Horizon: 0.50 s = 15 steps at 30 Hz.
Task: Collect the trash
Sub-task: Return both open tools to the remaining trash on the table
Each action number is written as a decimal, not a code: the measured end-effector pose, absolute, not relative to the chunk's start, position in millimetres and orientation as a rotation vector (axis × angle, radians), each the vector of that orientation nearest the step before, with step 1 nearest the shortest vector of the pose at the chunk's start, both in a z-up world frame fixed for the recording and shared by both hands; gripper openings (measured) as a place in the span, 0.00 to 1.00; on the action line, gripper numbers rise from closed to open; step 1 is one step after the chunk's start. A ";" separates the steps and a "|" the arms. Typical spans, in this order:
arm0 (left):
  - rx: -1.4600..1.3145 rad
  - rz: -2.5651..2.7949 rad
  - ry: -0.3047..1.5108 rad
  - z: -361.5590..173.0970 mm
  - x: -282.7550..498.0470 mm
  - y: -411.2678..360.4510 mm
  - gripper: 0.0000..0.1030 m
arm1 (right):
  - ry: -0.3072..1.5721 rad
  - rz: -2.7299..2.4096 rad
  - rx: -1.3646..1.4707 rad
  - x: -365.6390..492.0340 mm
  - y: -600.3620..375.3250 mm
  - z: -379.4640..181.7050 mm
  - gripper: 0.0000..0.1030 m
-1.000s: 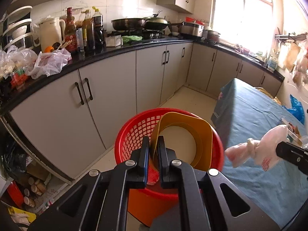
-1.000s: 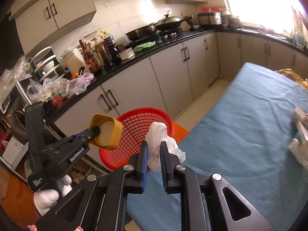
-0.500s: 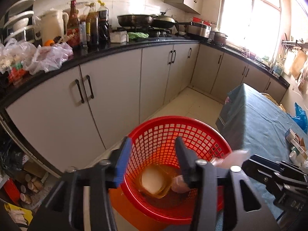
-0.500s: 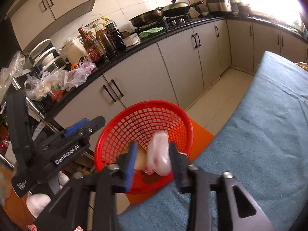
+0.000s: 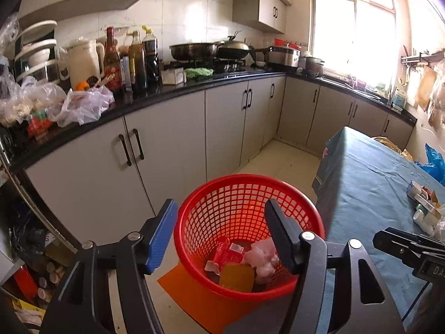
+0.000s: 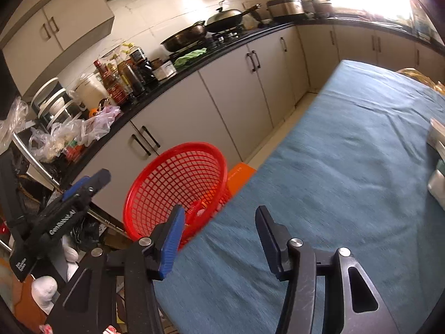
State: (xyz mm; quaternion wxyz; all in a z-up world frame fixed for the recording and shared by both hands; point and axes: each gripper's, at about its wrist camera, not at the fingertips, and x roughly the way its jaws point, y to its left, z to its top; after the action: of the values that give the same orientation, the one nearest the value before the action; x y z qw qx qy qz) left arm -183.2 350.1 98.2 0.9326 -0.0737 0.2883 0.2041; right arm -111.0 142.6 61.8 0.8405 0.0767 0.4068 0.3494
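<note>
1. The left tool (image 5: 222,236) is released; its jaws have just been opening and nothing is between the pads. It hangs above the red basket (image 5: 294,194).
2. The right tool (image 6: 219,239) is also released, with jaws that have just been opening and nothing gripped. It points over the near edge of the tabletop (image 6: 347,153), which is covered by a blue cloth.
3. The trash lies at the bottom of the red basket: a yellow cup (image 5: 236,278), a pale crumpled plastic bag (image 5: 262,258) just beside it, and a red wrapper (image 5: 226,256) touching both.
4. The basket stands on an orange board (image 5: 189,292) on the floor, between the tabletop and the grey cabinets (image 5: 167,144).
5. At the far right of the tabletop lie some small packets and bottles (image 5: 425,206), well apart from the basket.
6. On the dark kitchen counter (image 5: 155,94) stand sauce bottles (image 5: 130,58), a kettle (image 5: 83,61) and plastic bags (image 5: 80,105); further along are pans (image 5: 208,50) on the stove.
</note>
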 end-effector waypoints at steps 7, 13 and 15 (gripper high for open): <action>-0.093 0.398 0.563 109.8 -196.8 317.8 0.68 | 0.840 0.707 0.194 -126.5 105.2 66.5 0.60; -0.064 0.373 0.547 116.9 -202.3 291.9 0.68 | 0.824 0.670 0.218 -135.7 74.7 68.6 0.63; -0.051 0.362 0.544 119.1 -203.7 283.4 0.69 | 0.822 0.656 0.229 -137.8 63.7 68.3 0.63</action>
State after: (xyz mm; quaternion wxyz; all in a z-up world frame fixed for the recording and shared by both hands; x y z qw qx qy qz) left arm -203.7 283.4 119.1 0.9468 -0.0251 0.2671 0.1778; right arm -137.8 63.7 68.3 0.8586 0.1090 0.3916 0.3125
